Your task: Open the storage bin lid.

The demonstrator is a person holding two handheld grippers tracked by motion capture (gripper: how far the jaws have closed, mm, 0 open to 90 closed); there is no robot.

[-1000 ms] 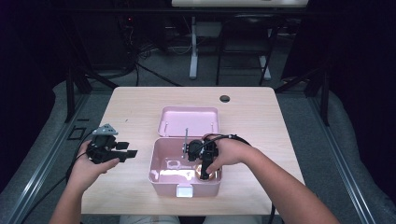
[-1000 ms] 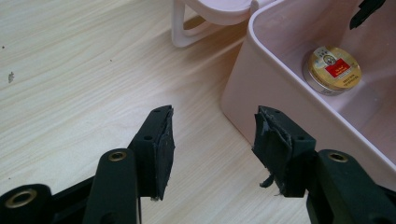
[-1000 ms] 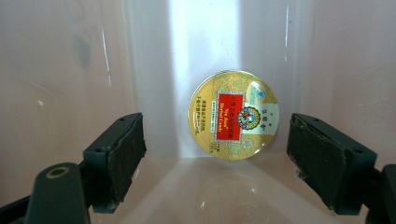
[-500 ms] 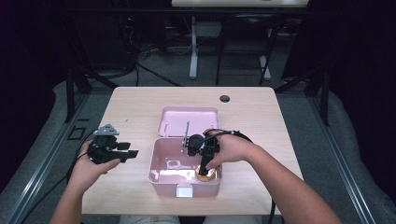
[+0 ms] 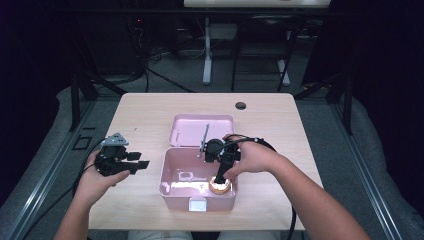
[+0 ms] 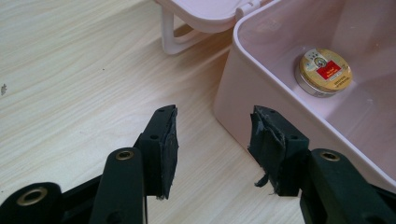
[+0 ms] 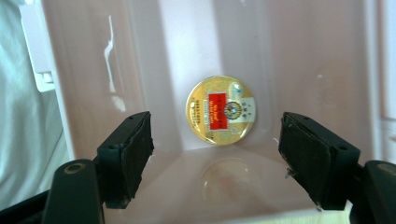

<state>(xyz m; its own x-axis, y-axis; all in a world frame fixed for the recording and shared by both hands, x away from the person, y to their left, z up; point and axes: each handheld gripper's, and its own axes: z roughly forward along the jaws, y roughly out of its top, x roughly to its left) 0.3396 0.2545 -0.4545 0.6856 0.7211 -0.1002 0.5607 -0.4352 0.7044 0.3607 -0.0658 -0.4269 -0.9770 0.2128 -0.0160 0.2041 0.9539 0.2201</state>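
A pink plastic box (image 5: 165, 172) stands open near the table's front edge, its lid (image 5: 200, 131) lying flat behind it. A round gold tin with a red label (image 5: 220, 186) lies on the box floor in the near right corner. My right gripper (image 5: 220, 176) points down into the box just above the tin (image 7: 221, 110). It (image 7: 215, 158) is open; its jaws have just been closing a little, with nothing between them. My left gripper (image 5: 142, 161) hovers over the table left of the box (image 6: 243, 93). It (image 6: 212, 140) is open and empty, and its jaws have also just been closing slightly.
A small dark round hole (image 5: 240, 105) sits near the table's far edge. The lid's pink handle (image 6: 177, 39) rests on the wood behind the box. Bare wood lies left of the box (image 5: 135, 125). A black cable (image 5: 292, 215) trails from my right gripper off the front edge.
My right gripper has lifted a little inside the box, away from the tin on the floor. The left hand has stayed where it was.
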